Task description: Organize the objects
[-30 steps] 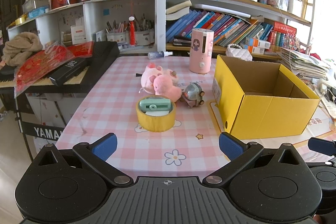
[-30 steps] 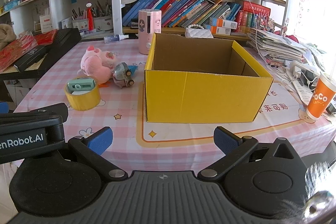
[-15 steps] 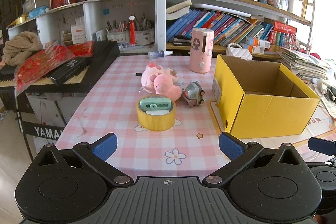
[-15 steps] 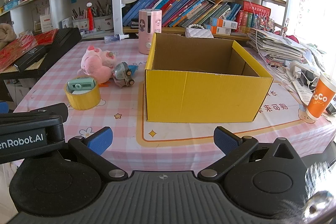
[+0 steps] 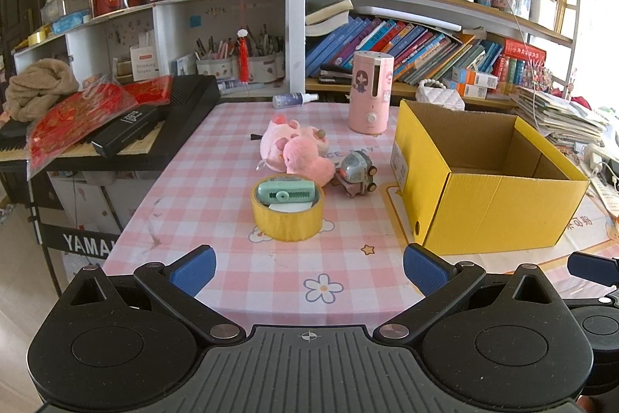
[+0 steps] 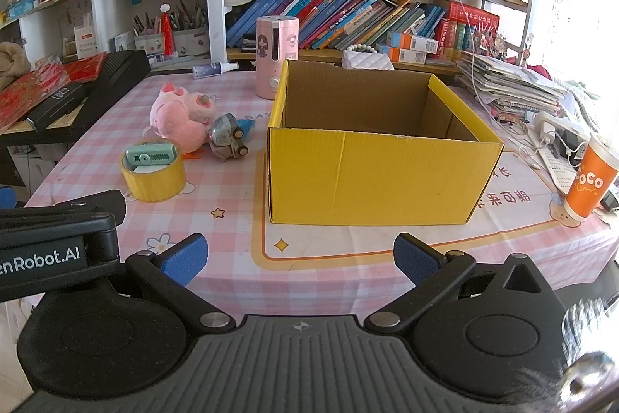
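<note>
Both the left gripper [image 5: 309,268] and the right gripper [image 6: 301,256] hang at the near table edge, fingers spread wide, empty. The yellow box [image 6: 381,161] stands open at the right. Left of it lie a toy car [image 5: 356,173], a pink plush toy [image 5: 300,149] and a tape roll [image 5: 287,217] with a green stapler [image 5: 286,190] resting on top.

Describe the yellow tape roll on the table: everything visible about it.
The yellow tape roll lies flat on the pink checked tablecloth, hole facing up, left of the yellow box and apart from it. It looks like glossy plastic tape, thickly wound. A mint-green plastic gadget lies across its top rim, something white showing beneath inside the hole. The pink plush toy sits just behind. Neither gripper touches it.
</note>
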### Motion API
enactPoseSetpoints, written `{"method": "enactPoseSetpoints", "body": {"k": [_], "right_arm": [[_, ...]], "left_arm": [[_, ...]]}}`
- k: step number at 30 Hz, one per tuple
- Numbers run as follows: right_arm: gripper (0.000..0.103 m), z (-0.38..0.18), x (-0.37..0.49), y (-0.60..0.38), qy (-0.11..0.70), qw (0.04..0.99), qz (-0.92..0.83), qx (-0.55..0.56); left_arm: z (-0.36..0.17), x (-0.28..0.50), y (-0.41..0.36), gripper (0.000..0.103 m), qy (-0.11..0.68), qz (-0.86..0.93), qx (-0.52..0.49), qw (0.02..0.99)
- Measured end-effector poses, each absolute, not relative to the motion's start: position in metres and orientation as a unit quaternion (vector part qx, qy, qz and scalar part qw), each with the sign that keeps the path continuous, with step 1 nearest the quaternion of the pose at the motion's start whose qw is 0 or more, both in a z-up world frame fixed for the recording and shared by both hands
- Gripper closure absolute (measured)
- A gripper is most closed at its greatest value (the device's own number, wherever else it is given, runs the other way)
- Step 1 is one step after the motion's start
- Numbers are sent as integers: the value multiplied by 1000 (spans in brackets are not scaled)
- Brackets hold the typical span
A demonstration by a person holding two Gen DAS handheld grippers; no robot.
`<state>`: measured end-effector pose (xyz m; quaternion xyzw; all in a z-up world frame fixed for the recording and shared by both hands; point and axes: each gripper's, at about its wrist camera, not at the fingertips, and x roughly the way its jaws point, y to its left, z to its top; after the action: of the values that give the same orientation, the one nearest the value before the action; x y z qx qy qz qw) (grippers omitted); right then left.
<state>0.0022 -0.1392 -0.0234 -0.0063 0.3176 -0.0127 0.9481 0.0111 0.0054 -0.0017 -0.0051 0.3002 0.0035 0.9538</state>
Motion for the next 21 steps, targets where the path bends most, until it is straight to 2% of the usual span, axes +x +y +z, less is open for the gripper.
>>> {"method": "enactPoseSetpoints", "body": {"k": [21], "right_arm": [[0, -22, 2, -141, 316, 949, -13, -9]], "left_arm": [[0, 10, 9, 0, 299, 1, -6, 954]]}}
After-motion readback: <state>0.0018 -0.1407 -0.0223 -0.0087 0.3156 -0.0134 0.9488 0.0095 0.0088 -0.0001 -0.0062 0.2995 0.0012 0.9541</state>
